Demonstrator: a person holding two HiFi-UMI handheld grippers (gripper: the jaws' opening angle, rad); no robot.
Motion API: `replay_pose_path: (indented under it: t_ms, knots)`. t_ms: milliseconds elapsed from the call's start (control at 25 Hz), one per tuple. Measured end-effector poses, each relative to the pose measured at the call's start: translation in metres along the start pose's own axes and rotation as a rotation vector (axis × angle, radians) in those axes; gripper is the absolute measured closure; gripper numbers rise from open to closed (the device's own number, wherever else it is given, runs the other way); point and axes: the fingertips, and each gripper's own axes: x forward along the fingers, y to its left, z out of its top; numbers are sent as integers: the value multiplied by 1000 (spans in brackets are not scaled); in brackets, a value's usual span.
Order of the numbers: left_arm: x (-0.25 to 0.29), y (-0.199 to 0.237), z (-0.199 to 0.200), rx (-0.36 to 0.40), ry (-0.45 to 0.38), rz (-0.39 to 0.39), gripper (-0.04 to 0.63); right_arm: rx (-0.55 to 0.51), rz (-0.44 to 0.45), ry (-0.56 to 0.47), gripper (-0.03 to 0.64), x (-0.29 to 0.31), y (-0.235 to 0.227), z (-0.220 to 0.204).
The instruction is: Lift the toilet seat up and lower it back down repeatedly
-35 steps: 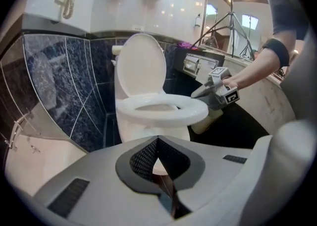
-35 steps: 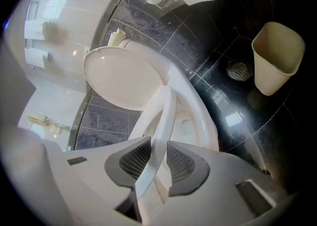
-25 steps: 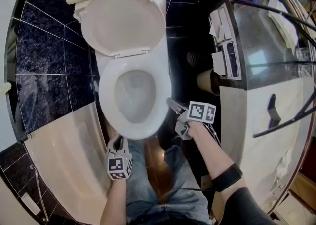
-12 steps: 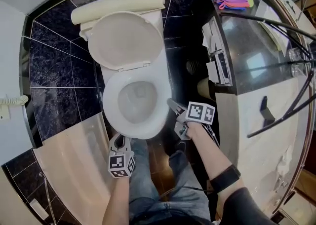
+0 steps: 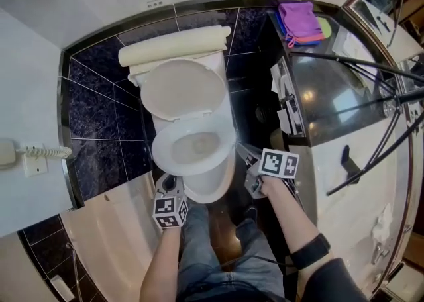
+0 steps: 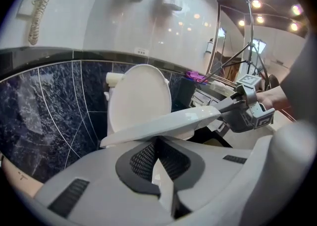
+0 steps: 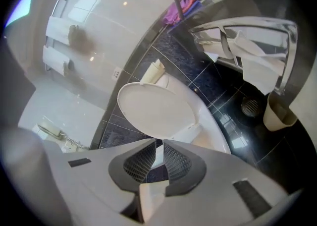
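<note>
The toilet [image 5: 207, 176] has its lid [image 5: 183, 89] upright. The seat [image 6: 163, 123] hangs part-raised, hinged at the back, with its long axis toward the person. The right gripper [image 6: 224, 109], its jaws just closing, clamps the seat's front-right edge. The left gripper [image 5: 167, 181], jaws together and empty, sits below the seat.

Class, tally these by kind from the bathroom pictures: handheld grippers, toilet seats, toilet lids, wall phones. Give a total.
handheld grippers: 2, the left gripper and the right gripper
toilet seat: 1
toilet lid: 1
wall phone: 1
total: 5
</note>
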Motion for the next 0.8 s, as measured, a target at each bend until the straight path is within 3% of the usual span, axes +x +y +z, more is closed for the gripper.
replay_pose_path:
  t_ms: [200, 520, 800]
  knots:
    - [17, 10, 43, 17, -10, -8, 598, -125, -30, -71, 585, -28, 38, 21]
    - [54, 30, 111, 73, -46, -11, 598, -486, -85, -166, 601, -62, 86, 25]
    - [86, 46, 153, 133, -66, -9, 598, -522, -106, -174, 601, -72, 88, 8]
